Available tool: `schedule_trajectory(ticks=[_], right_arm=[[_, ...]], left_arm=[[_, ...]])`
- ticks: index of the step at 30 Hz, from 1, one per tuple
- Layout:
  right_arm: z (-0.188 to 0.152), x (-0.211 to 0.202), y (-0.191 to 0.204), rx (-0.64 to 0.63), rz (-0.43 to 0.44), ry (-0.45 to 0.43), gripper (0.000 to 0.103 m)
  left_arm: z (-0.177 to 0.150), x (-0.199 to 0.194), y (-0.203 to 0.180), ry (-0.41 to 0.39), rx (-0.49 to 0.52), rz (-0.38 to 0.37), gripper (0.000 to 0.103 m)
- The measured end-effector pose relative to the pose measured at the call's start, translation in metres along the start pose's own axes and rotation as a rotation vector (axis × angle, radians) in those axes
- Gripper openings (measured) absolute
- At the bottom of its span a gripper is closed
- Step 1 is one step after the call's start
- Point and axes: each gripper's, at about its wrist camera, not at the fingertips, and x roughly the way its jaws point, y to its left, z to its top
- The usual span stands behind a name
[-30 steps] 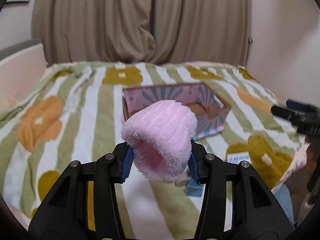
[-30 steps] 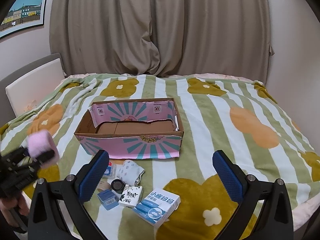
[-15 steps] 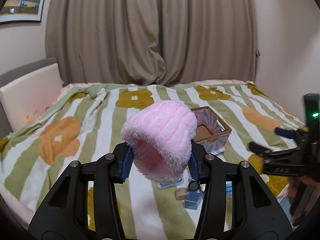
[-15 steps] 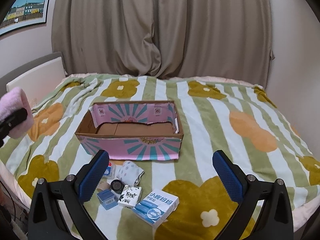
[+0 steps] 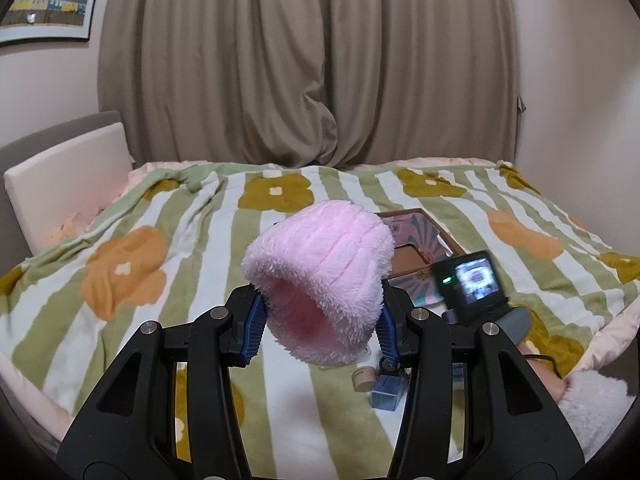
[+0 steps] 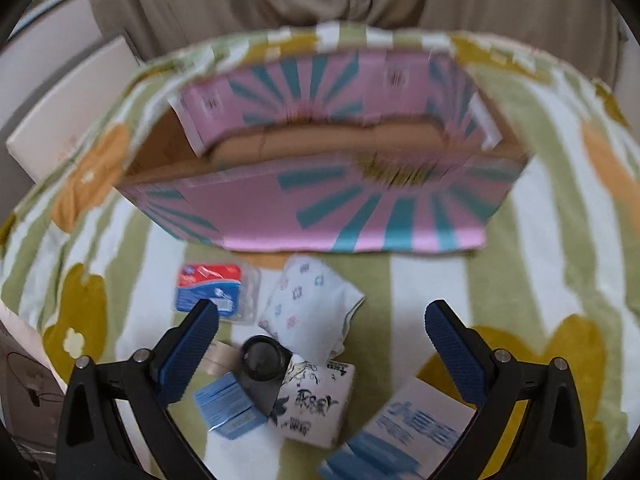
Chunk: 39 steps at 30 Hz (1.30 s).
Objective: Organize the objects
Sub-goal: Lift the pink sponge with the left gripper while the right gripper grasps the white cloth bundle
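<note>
My left gripper (image 5: 320,332) clamps a fluffy pink hat (image 5: 320,284), held up over the bed (image 5: 192,240). My right gripper (image 6: 320,320) stands wide open, nothing between its pads, above a folded cloth (image 6: 312,304) near the bed's front edge, just before the pink box (image 6: 320,184).

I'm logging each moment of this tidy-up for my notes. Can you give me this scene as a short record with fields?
surface: bed with striped flower blanket
left gripper: jaws shut on fluffy pink hat, held in the air
right gripper: jaws open, nothing between them, above the loose items
container: pink and teal cardboard box, open top
loose items: patterned white cloth, blue and red packet, black round lid
</note>
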Motion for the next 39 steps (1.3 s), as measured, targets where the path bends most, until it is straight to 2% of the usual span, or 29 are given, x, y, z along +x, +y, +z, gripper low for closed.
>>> schedule_trajectory(ticks=[5, 11, 15, 23, 30, 39], right_arm=[[0.001, 0.029, 0.006, -0.021, -0.051, 0.070, 0.088], [0.001, 0.045, 0.006, -0.009, -0.042, 0.119, 0.076], [0.000, 0.048, 0.010, -0.034, -0.066, 0.121, 0.075], [0.001, 0.038, 0.005, -0.042, -0.094, 0.095, 0.048], [0.003, 0.021, -0.003, -0.013, -0.079, 0.060, 0.044], [0.011, -0.025, -0.006, -0.061, -0.078, 0.000, 0.043]], left_arm=[[-0.004, 0.002, 0.001, 0.017, -0.008, 0.009, 0.042], [-0.007, 0.008, 0.005, 0.041, -0.015, 0.010, 0.042], [-0.009, 0.009, 0.010, 0.049, -0.025, 0.013, 0.042], [-0.012, 0.011, 0.019, 0.058, -0.048, 0.021, 0.042], [-0.010, 0.013, 0.021, 0.060, -0.055, 0.021, 0.042], [-0.010, 0.015, 0.025, 0.059, -0.075, 0.021, 0.042]])
